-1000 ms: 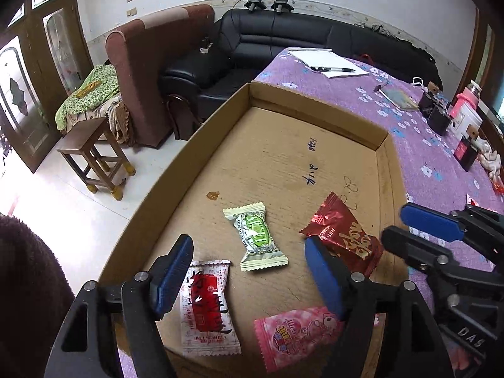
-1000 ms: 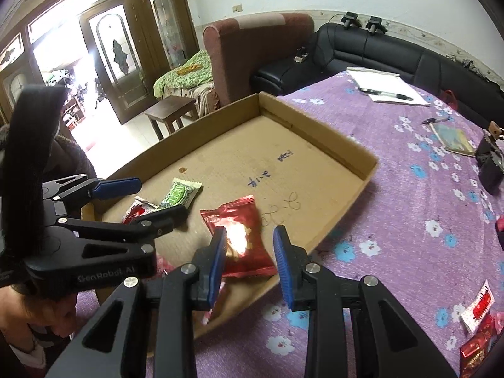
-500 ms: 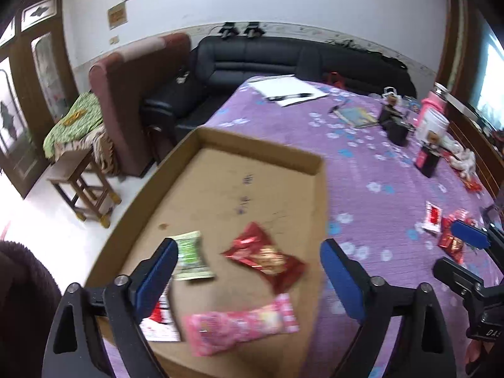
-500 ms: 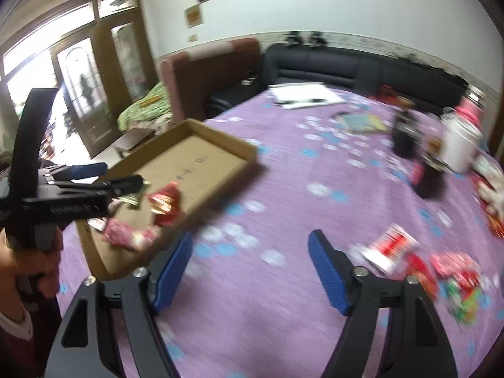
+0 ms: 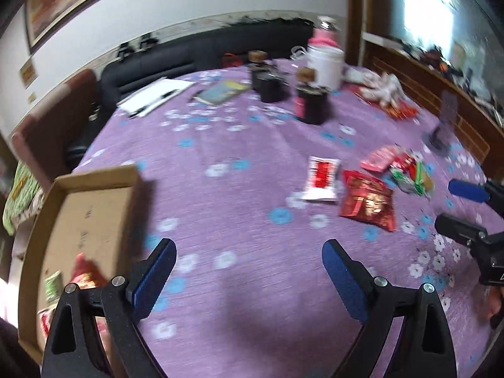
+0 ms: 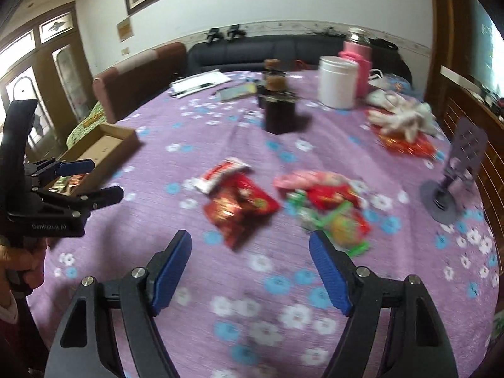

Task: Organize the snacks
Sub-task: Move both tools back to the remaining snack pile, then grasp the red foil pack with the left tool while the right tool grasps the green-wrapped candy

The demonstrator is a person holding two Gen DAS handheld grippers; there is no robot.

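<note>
Right gripper jaws apart, empty; left gripper likewise. Red snack packet mid-frame on purple cloth, cardboard tray far left. Descend squarely, pinch packet's edge.

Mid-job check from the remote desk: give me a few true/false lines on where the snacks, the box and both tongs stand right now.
1. Both tongs are open and hold nothing. True: the left tongs and the right tongs show only tablecloth between their pads.
2. The cardboard box is empty. False: a few packets lie at its near end.
3. A large red snack packet lies on the purple tablecloth, outside the box. True.
4. The white-and-red packet is inside the box. False: it lies on the cloth, touching the red packet's far side.
5. The right tongs are closed on a green candy. False: the mixed candy pile lies ungripped ahead of them.
</note>
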